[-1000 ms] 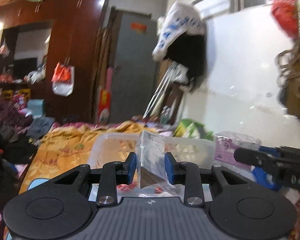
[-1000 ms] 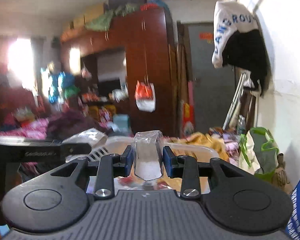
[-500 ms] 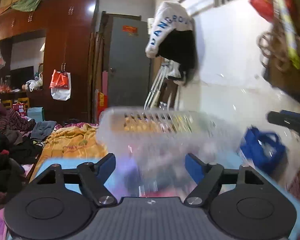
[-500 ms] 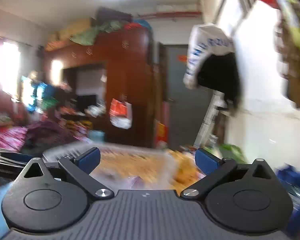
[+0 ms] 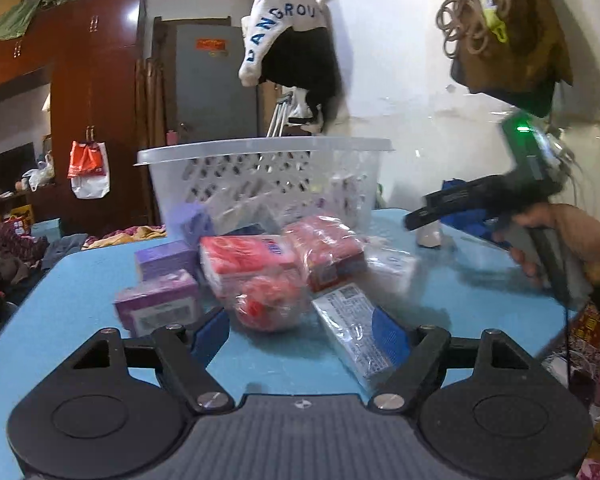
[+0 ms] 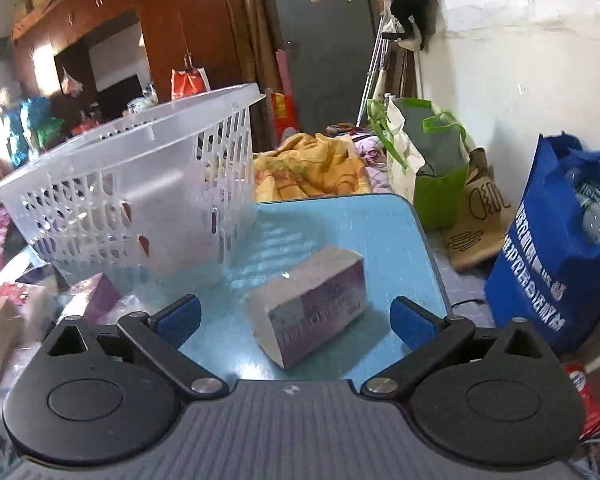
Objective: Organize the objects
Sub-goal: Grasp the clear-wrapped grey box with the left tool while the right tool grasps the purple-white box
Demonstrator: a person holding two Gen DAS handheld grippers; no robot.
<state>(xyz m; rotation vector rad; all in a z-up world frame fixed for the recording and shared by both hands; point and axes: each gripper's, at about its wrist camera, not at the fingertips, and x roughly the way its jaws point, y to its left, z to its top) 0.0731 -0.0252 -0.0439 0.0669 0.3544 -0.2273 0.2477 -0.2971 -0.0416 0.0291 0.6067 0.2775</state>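
Note:
A clear plastic basket [image 5: 268, 176] stands on the blue table [image 5: 72, 288]; it also shows in the right wrist view [image 6: 132, 184]. In front of it lie red snack packs [image 5: 260, 276], purple boxes [image 5: 160, 304] and a blue-and-white packet [image 5: 356, 340]. My left gripper [image 5: 306, 334] is open and empty, low over the red packs and the packet. My right gripper [image 6: 296, 320] is open and empty around a purple-and-white tissue pack [image 6: 312, 308] lying on the table [image 6: 340, 224]. The right gripper also shows in the left wrist view [image 5: 484, 196].
A blue shopping bag [image 6: 560, 248] and a green bag [image 6: 436, 168] stand off the table's right edge. A dark wardrobe [image 5: 88, 112] and a grey door [image 5: 216, 92] are behind. Clothes hang on the white wall [image 5: 296, 40]. Bedding [image 6: 312, 168] lies beyond the table.
Both grippers held clear packets above the basket a second ago; both have opened, let them go, and dropped down to table level in front of and beside the basket.

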